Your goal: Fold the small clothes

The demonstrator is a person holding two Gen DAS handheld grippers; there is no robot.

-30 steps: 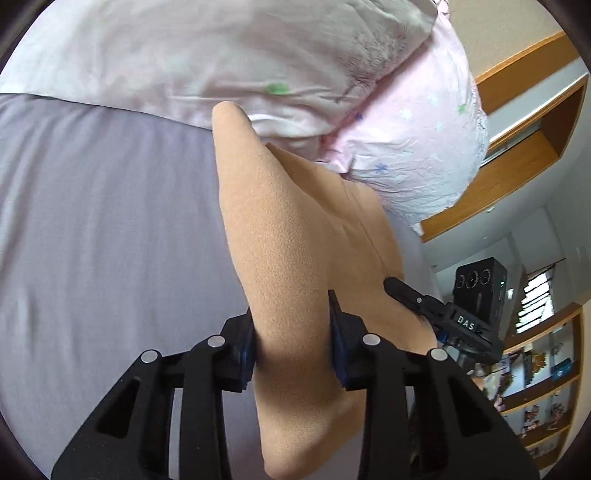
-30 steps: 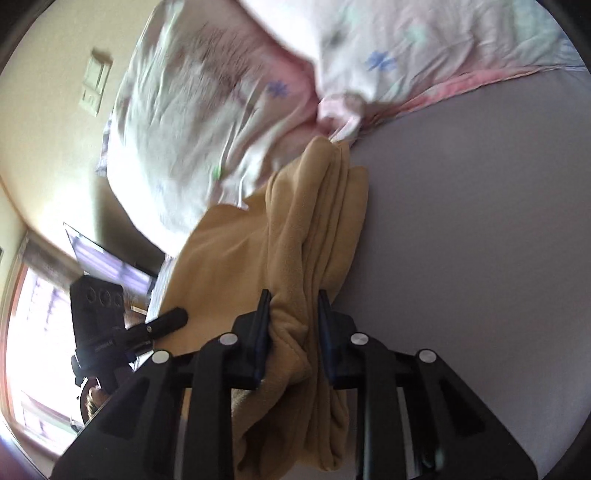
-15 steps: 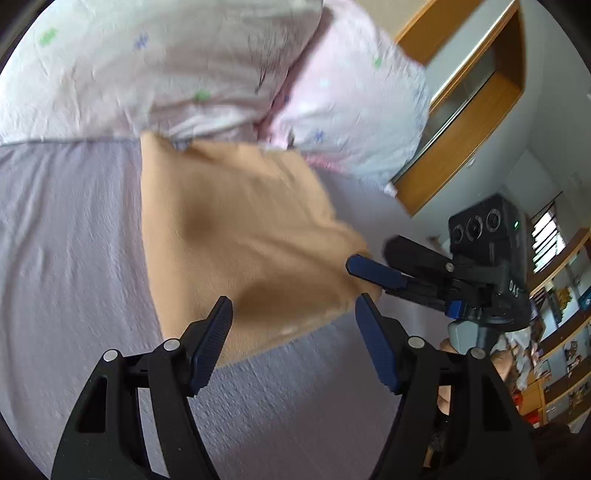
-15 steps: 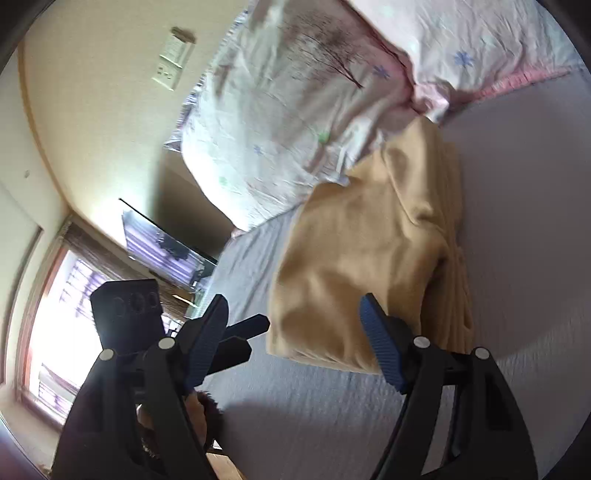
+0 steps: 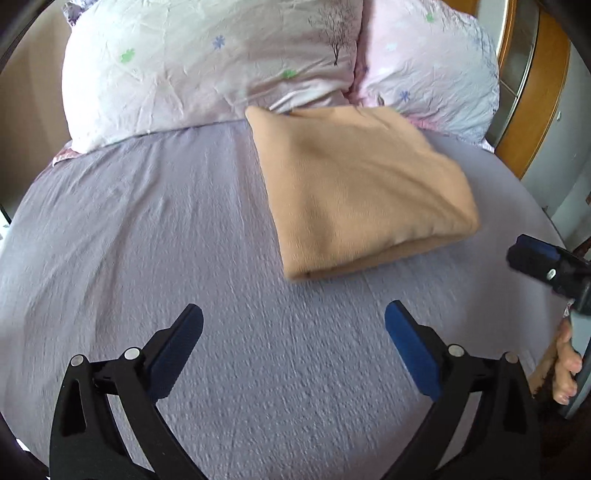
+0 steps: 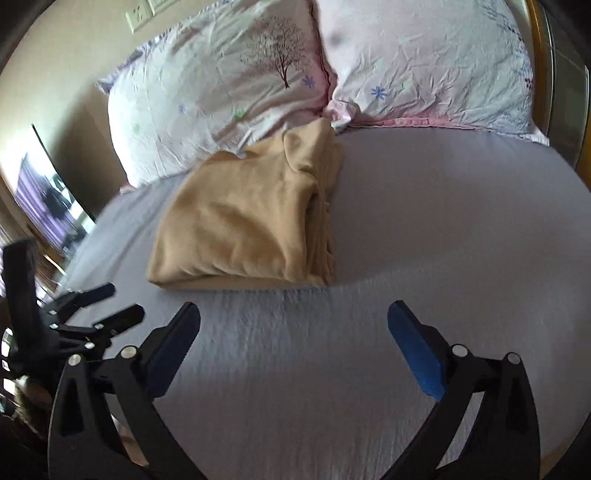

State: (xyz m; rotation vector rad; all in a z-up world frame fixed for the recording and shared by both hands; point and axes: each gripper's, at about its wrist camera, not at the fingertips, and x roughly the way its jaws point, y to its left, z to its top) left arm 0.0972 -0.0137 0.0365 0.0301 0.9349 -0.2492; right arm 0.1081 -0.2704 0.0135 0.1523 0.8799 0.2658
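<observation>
On my left wrist camera, the left gripper (image 5: 293, 332) hangs over the lilac bed sheet (image 5: 147, 229) with its jaws spread wide and nothing between them. The folded tan garment (image 5: 362, 184) lies flat on the sheet ahead and to the right, well apart from my fingertips. Its far edge touches the two pillows (image 5: 207, 62) at the head of the bed, and its near folded edge faces me. To the left of the garment I have a broad stretch of bare sheet running out to the left side of the bed. At the right edge of this view I see one blue-padded finger of the right gripper (image 5: 543, 264), off the garment's near right corner, and part of a hand (image 5: 565, 369) below it. A wooden frame (image 5: 535, 85) stands beyond the right pillow.

On my right wrist camera, the right gripper (image 6: 293, 328) is likewise wide open and holds nothing. The garment (image 6: 251, 221) sits ahead and to the left, its layered edges stacked along its right side, its far corner against the pillows (image 6: 221, 92). Bare sheet (image 6: 443, 221) runs from the garment's right side to the right side of the bed. The left gripper (image 6: 99, 306) shows low on the left, near the garment's near left corner and clear of it. A wall switch (image 6: 138, 18) sits above the pillows.
</observation>
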